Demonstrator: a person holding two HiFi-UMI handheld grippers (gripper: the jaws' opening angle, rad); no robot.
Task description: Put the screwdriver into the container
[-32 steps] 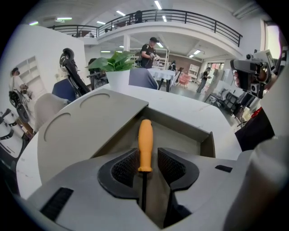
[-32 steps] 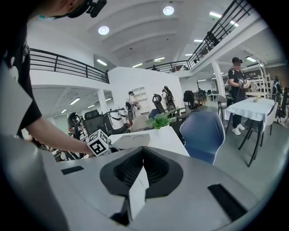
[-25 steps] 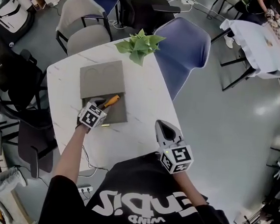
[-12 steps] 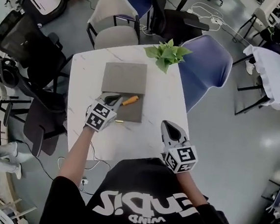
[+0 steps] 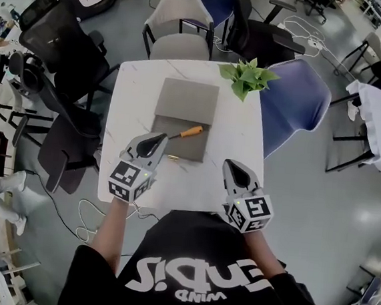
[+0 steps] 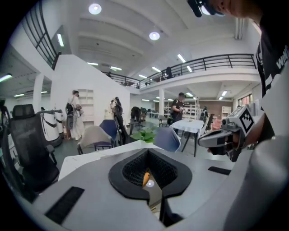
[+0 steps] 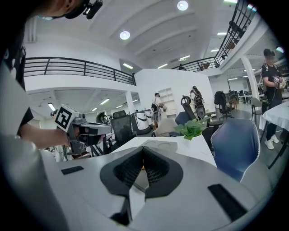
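The screwdriver, with an orange handle, lies in the near half of the flat grey container, whose lid lies opened out behind it. My left gripper hovers at the container's near left corner, shut and with nothing in it. In the left gripper view the orange handle shows below the closed left gripper. My right gripper is held over the table's near right part, shut and empty, apart from the container. Its tips meet in the right gripper view.
A small brass piece lies on the white table just in front of the container. A potted plant stands at the far right corner. Chairs ring the table: blue on the right, beige behind, black on the left.
My left gripper has let go of the screwdriver, drawn back from the container towards me and closed. The screwdriver stays in the container. The right gripper has barely moved.
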